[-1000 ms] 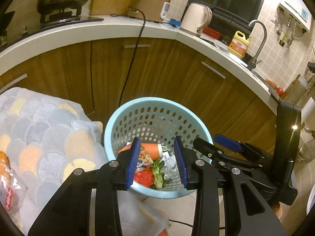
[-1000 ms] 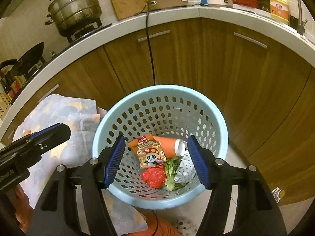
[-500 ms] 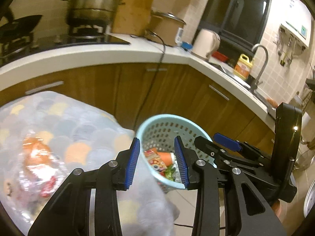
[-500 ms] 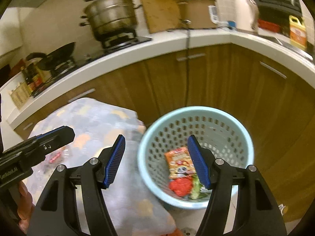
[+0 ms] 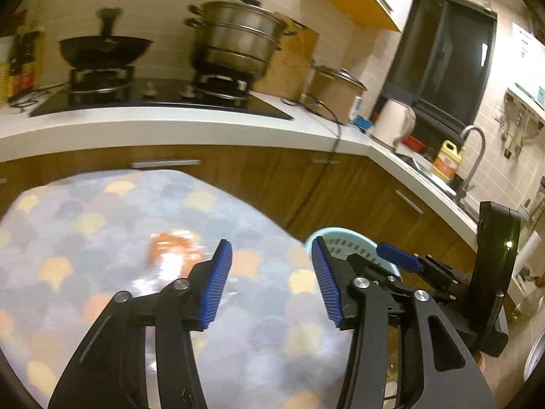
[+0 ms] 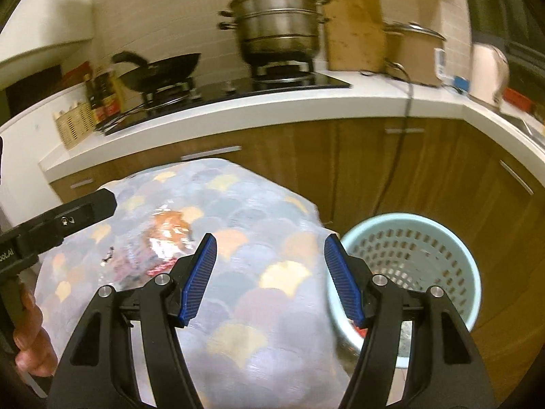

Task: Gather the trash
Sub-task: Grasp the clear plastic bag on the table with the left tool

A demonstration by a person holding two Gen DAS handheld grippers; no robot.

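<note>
A clear plastic wrapper with orange and red print [image 5: 175, 255] lies on the table's scale-patterned cloth [image 5: 102, 225]; it also shows in the right wrist view [image 6: 163, 242]. My left gripper [image 5: 270, 281] is open and empty above the cloth, right of the wrapper. My right gripper [image 6: 269, 279] is open and empty above the cloth, right of the wrapper. The light blue perforated trash basket [image 6: 412, 259] stands on the floor right of the table; only its rim shows in the left wrist view [image 5: 335, 235]. Its contents are mostly hidden.
Wooden kitchen cabinets [image 6: 391, 163] under a white counter [image 6: 272, 109] curve behind the table and basket. A steamer pot [image 5: 235, 41] and a wok [image 5: 105, 49] sit on the hob. A black cable [image 6: 396, 156] hangs down the cabinet front.
Both grippers have swung left and up from over the basket to over the table cloth. The wrapper has come into view. Both stay open.
</note>
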